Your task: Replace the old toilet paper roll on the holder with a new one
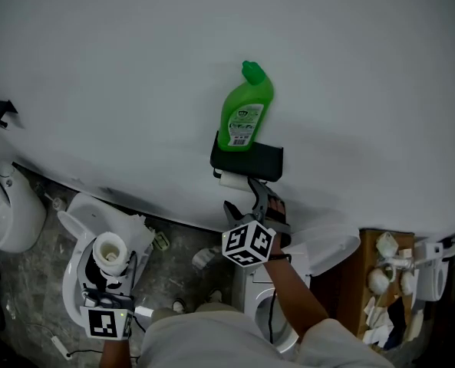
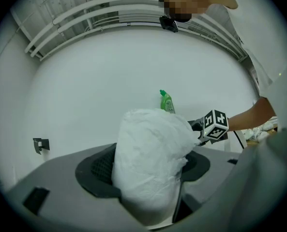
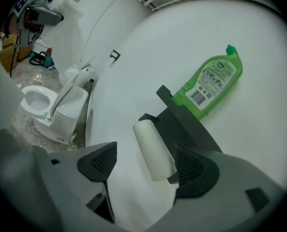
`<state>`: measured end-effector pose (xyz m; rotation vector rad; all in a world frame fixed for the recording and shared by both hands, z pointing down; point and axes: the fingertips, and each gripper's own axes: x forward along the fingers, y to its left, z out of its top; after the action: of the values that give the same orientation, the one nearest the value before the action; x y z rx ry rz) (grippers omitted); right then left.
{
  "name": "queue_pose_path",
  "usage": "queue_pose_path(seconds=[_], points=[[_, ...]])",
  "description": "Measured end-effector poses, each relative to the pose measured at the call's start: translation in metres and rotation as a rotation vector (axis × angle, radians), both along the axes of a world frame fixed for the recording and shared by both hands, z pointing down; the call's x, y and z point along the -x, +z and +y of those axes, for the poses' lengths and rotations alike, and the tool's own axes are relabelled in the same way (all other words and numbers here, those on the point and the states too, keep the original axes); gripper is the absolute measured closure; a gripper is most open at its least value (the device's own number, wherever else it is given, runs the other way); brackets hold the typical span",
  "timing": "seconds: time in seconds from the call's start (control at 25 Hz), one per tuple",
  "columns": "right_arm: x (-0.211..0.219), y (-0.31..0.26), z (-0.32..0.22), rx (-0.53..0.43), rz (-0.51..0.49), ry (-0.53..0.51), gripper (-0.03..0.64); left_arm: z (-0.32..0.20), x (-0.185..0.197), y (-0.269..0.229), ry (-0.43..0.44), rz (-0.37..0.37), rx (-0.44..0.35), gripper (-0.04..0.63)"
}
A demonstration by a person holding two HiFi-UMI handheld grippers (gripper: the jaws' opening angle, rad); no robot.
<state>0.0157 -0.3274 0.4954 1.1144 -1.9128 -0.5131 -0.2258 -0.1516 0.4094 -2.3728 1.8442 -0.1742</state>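
Observation:
A black holder (image 1: 248, 160) is fixed to the white wall, and a green bottle (image 1: 246, 110) stands on top of it. The old roll (image 1: 232, 180), a thin white tube, hangs under the holder. My right gripper (image 1: 245, 198) is open just below it. In the right gripper view the old roll (image 3: 153, 149) lies between the spread jaws of that gripper (image 3: 148, 167), near the right pad (image 3: 194, 166). My left gripper (image 1: 110, 273) at the lower left is shut on the new roll (image 1: 110, 253). In the left gripper view this crinkly white roll (image 2: 150, 163) fills the jaws.
A white toilet (image 1: 80, 225) stands under my left gripper and another white fixture (image 1: 12, 213) at the far left. A black hook (image 1: 1, 112) sticks out of the wall at left. A wooden shelf (image 1: 369, 244) with white items stands at right.

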Motion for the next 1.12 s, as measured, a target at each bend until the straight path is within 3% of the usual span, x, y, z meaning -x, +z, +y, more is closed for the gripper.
queue_pose_path(seconds=[0.8, 0.84, 0.96, 1.12], points=[[0.009, 0.017, -0.022, -0.001, 0.163, -0.028, 0.264, 0.010, 0.016, 0.007, -0.045, 0.048, -0.012, 0.276], [0.008, 0.017, -0.024, -0.009, 0.173, -0.024, 0.273, 0.011, 0.018, 0.008, -0.050, 0.047, -0.008, 0.276], [0.005, 0.012, -0.027, -0.041, 0.196, -0.009, 0.410, 0.013, 0.021, 0.009, -0.056, 0.041, -0.005, 0.276], [0.005, 0.010, -0.027, -0.055, 0.197, -0.007, 0.419, 0.015, 0.022, 0.008, -0.054, 0.039, -0.007, 0.276]])
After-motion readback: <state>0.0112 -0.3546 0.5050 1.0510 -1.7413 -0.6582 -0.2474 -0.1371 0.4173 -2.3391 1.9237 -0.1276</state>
